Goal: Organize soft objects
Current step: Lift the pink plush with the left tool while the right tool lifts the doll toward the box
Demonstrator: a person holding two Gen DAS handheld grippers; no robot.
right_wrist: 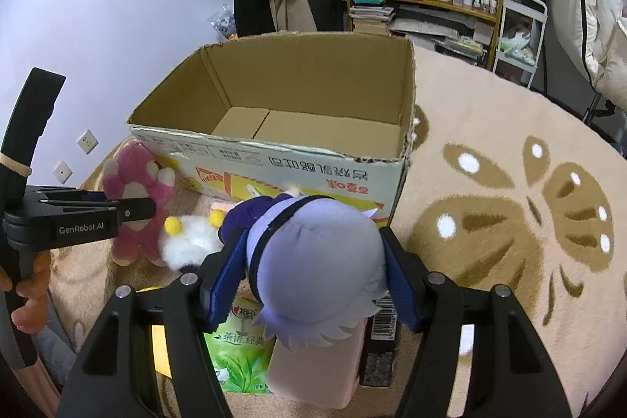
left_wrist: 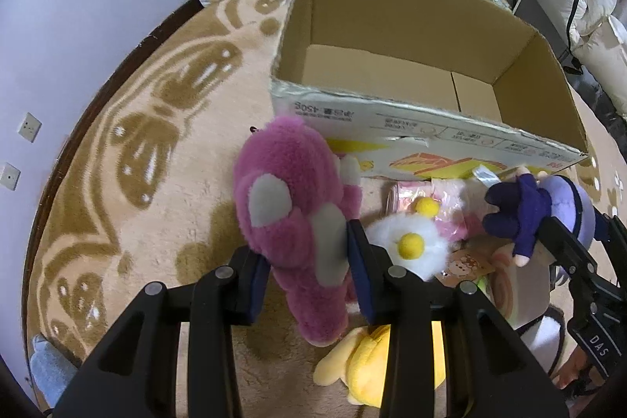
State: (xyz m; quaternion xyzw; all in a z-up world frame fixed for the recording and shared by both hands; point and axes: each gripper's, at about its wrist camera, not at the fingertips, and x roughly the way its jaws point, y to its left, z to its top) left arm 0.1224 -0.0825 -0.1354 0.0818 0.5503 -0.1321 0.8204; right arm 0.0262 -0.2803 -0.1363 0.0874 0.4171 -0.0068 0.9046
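Beige carpet (left_wrist: 164, 206) with brown butterfly shapes covered the floor, shelves stood at the back; an open cardboard box (left_wrist: 411, 26) sat empty in the middle. My left gripper (left_wrist: 307, 261) had its pads squeezed onto the pink plush bear (left_wrist: 286, 190), just in front of the box wall; my right gripper (right_wrist: 313, 269) was clamped on the purple-haired doll (right_wrist: 313, 261) by its head. A white fluffy toy (left_wrist: 403, 241) with yellow pompoms lay on the carpet between them; a yellow plush (left_wrist: 364, 367) lay nearer me.
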